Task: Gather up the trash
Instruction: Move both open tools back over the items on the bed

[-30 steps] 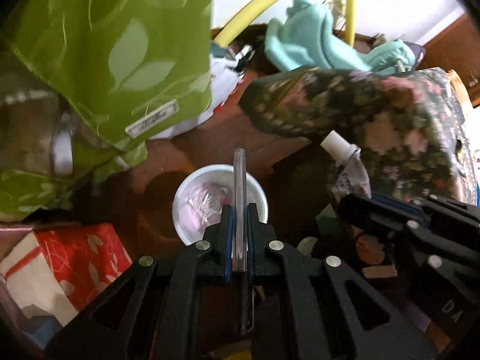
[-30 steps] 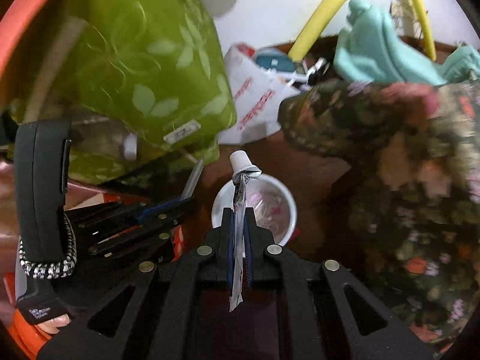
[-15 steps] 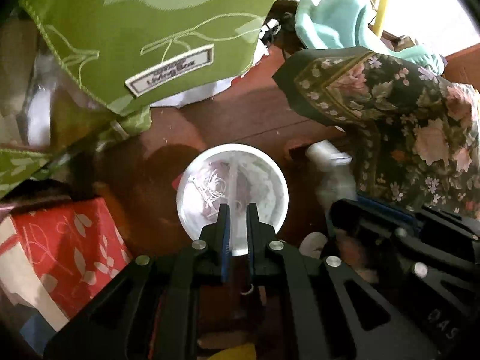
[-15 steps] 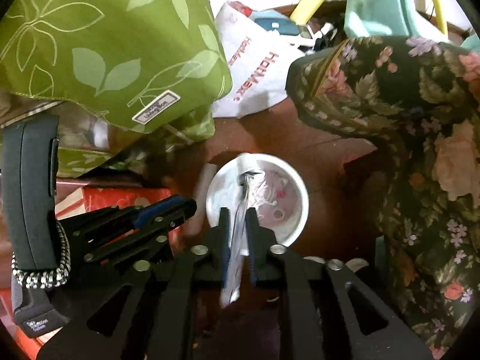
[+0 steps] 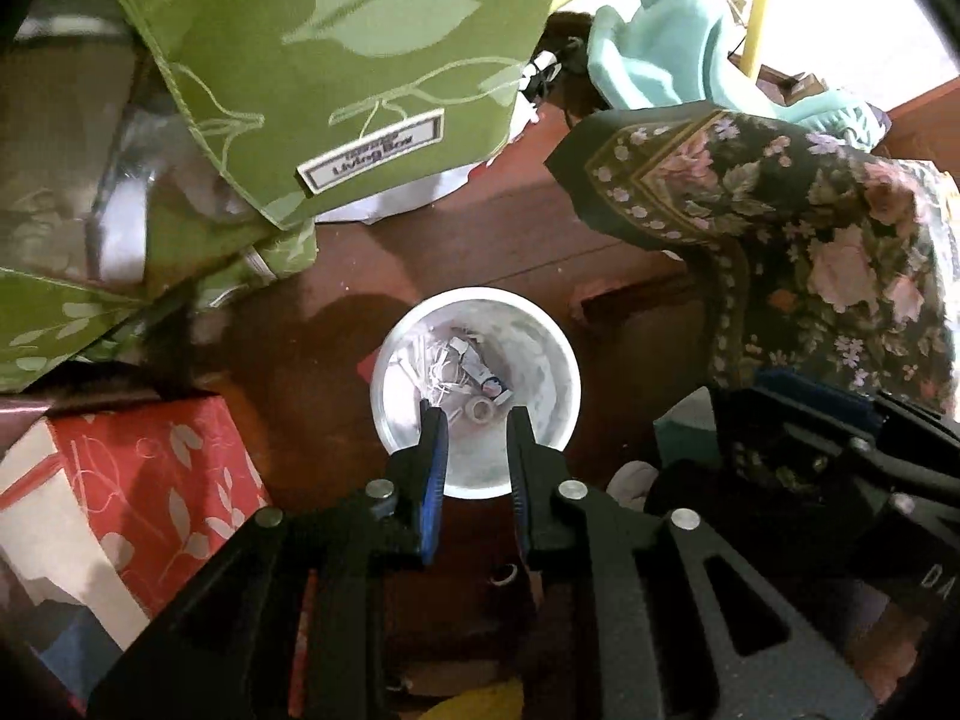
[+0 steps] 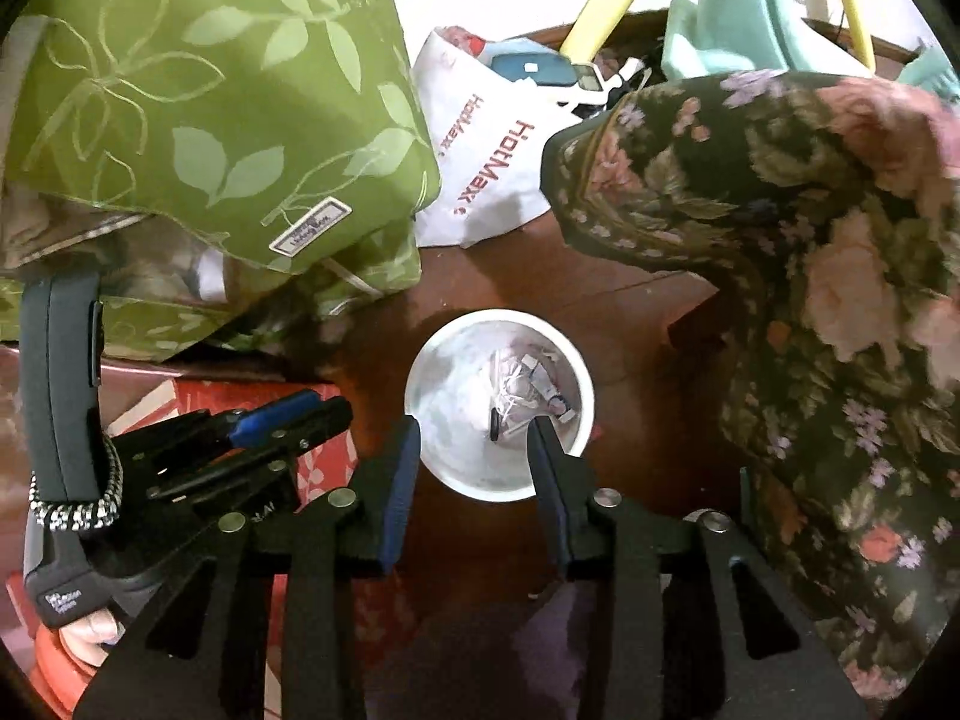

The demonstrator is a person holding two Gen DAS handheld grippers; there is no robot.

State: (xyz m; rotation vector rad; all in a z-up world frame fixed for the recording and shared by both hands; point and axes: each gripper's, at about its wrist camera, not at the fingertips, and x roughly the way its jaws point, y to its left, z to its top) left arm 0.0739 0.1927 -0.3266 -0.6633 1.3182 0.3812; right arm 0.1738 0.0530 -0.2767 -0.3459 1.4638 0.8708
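A white round bin (image 5: 552,354) stands on the dark wooden floor and holds bits of trash (image 5: 462,369), among them a squeezed tube and a small cap. It also shows in the right wrist view (image 6: 432,384) with the trash (image 6: 528,390) inside. My left gripper (image 5: 474,414) is open and empty right above the bin's near rim. My right gripper (image 6: 474,426) is open and empty above the same bin. The left gripper (image 6: 288,414) also shows at the left of the right wrist view.
A green leaf-print bag (image 5: 336,60) hangs over the left. A dark floral cloth (image 5: 810,228) drapes on the right. A red patterned box (image 5: 120,492) sits at the left by the bin. A white HotMax bag (image 6: 486,150) lies behind.
Both grippers have opened over the bin. The clear stick from the left gripper and the squeezed tube from the right gripper have dropped in. Both moved closer over the bin.
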